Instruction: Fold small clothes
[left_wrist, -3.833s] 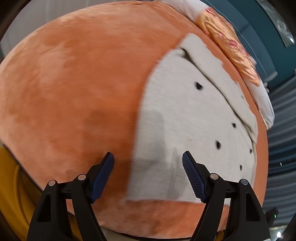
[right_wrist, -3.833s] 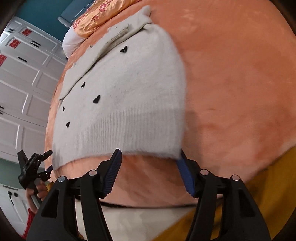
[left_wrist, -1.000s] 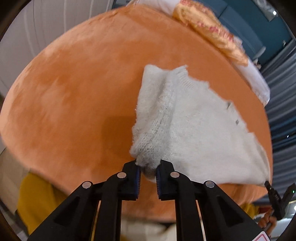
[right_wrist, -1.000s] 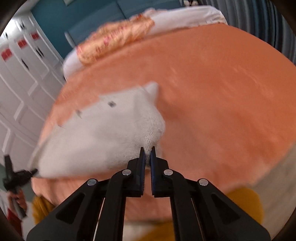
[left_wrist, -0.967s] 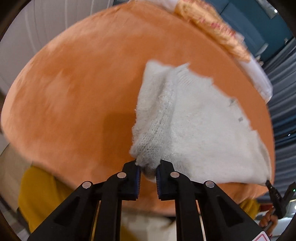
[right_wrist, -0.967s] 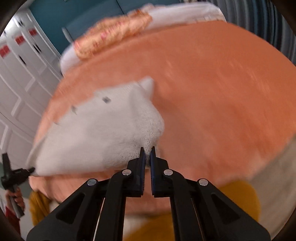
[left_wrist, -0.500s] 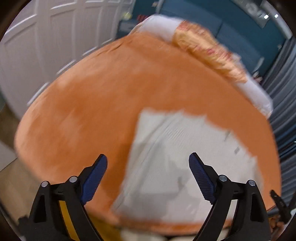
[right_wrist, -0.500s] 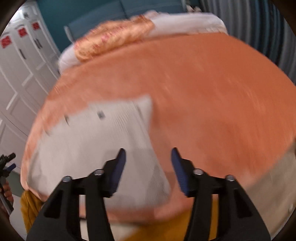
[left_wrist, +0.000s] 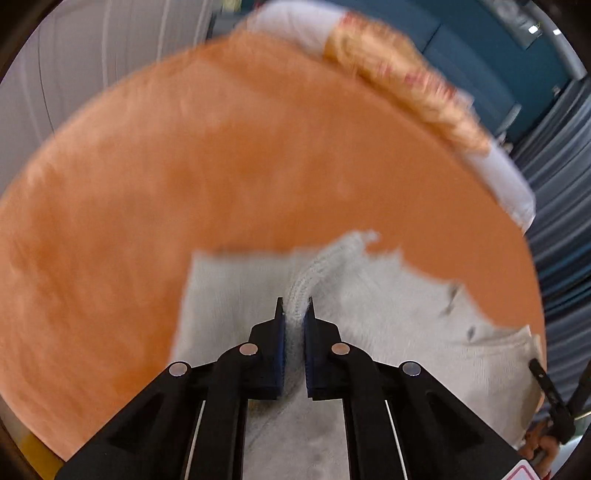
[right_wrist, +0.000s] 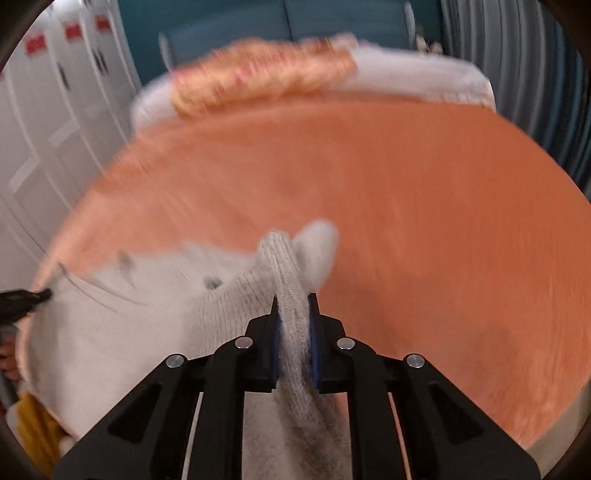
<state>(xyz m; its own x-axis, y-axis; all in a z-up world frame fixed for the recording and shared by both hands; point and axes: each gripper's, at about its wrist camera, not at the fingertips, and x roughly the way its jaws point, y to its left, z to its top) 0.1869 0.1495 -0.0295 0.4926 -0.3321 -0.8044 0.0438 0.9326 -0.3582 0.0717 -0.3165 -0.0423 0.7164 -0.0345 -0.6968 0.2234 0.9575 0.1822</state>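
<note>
Left wrist view: the left gripper (left_wrist: 294, 310) is closed to a narrow slot, and a ribbed edge of the white knitted sweater (left_wrist: 399, 314) is pinched between its blue pads (left_wrist: 281, 343). From the grip point the rib rises in a raised ridge, while the rest of the garment spreads flat to both sides over the orange blanket (left_wrist: 221, 166). The sweater occupies the near edge of the blanket, extending toward its near right corner. Small dark marks show on the right part of the knit; motion blur prevents reading their shape. At the blanket's far edge lies an orange patterned pillow (left_wrist: 402, 85), resting on white bedding (left_wrist: 498, 177). The right gripper (left_wrist: 550, 402) appears at the lower right margin, at the sweater's corner; its opening cannot be read in this view.

Right wrist view: the right gripper (right_wrist: 293, 308) is likewise nearly closed, clamping a thick rolled fold of the sweater (right_wrist: 110, 325) between its pads. The fold stands above the fingertips and curls over. The remaining fabric trails left along the near edge of the blanket (right_wrist: 424, 221). The left gripper (right_wrist: 22, 301) shows at the left margin, touching the sweater's far corner. The pillow (right_wrist: 258, 77) lies across the blanket's far edge, with white panelled doors (right_wrist: 48, 110) behind on the left.
</note>
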